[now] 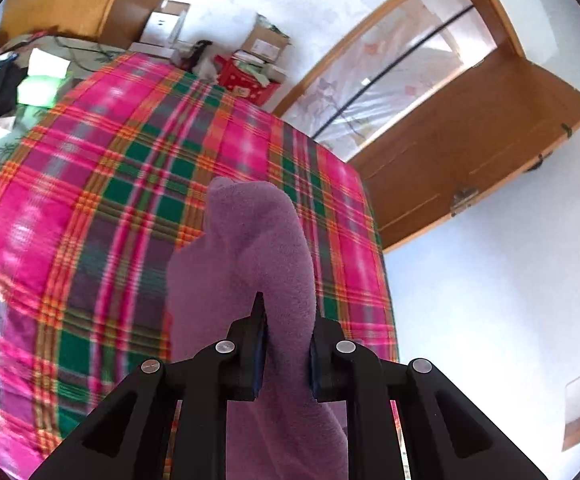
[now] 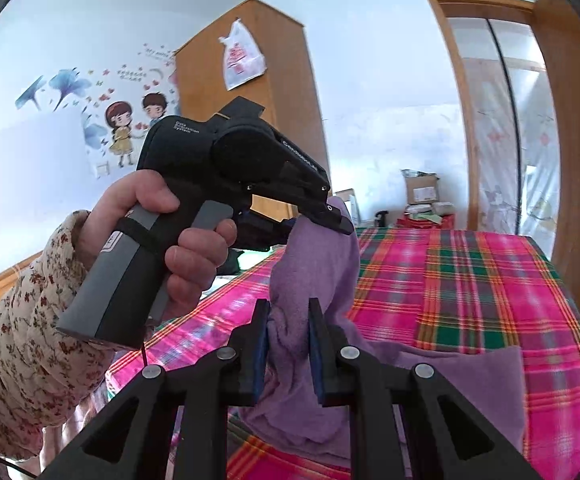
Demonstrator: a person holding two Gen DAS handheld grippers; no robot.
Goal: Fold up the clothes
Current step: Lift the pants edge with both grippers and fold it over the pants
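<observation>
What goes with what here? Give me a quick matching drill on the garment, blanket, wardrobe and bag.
Things:
1. garment
2. blanket
3. wardrobe
4. bag

States:
A. hangs on the wardrobe front
B. pink-green plaid, spread over the bed
C. purple, pinched by both the left gripper and the right gripper
D. brown wood, stands against the far wall

Pairs: 1-C, 2-B, 3-D, 4-A

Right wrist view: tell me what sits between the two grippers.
A raised band of the purple garment spans from the left gripper to the right gripper, over the plaid bedspread; the right wrist view shows it.
</observation>
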